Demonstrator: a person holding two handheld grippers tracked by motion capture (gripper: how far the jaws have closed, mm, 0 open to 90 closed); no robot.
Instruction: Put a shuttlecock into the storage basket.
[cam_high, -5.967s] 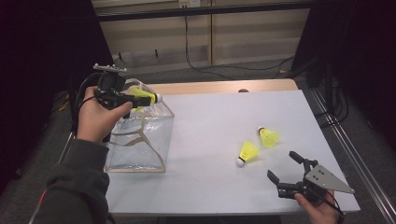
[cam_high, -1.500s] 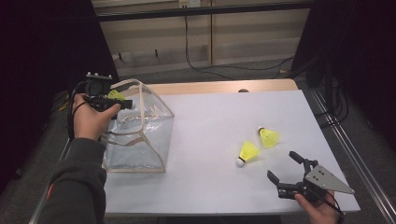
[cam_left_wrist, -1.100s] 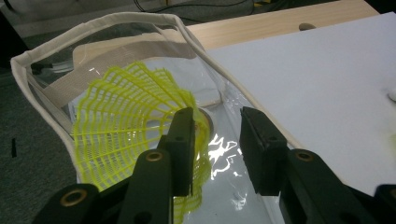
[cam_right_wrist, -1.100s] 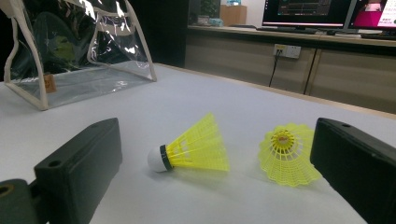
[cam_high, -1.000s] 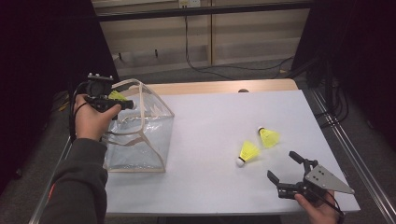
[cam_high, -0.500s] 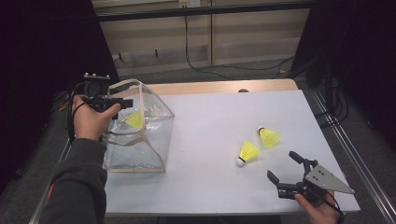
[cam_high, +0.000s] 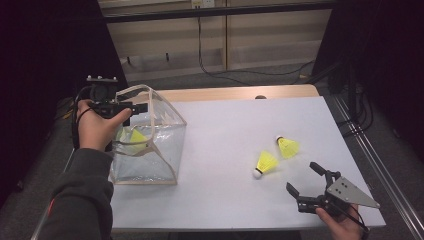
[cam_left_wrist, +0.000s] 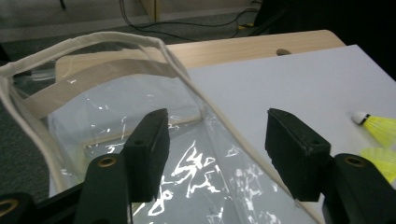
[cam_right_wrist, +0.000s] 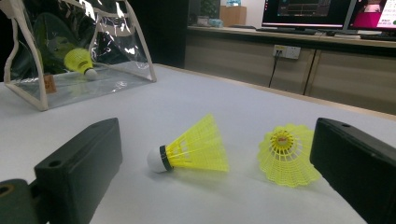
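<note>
A clear bag with cream trim (cam_high: 165, 145) stands on the left of the white table (cam_high: 225, 150). My left gripper (cam_high: 137, 106) hovers over the bag's rim (cam_left_wrist: 93, 42). Its jaws have just been opening and hold nothing between them (cam_left_wrist: 219, 154). One yellow shuttlecock (cam_high: 132, 137) lies inside the bag (cam_right_wrist: 80, 60). Two more yellow shuttlecocks (cam_high: 265, 163) (cam_high: 287, 146) lie on the table at the right. My right gripper (cam_high: 304, 177) rests open near the front right edge, its jaws facing those two (cam_right_wrist: 196, 147) (cam_right_wrist: 285, 156) without touching them.
A wooden strip (cam_high: 240, 93) runs along the table's far edge, with low cabinets and cables behind it. A metal rail (cam_high: 370, 150) runs along the right side. Monitors (cam_right_wrist: 303, 11) stand far off in the right gripper view.
The yellow shuttlecock has left my left gripper and dropped to the bottom of the bag. The left jaws have spread apart. The right gripper has not moved.
</note>
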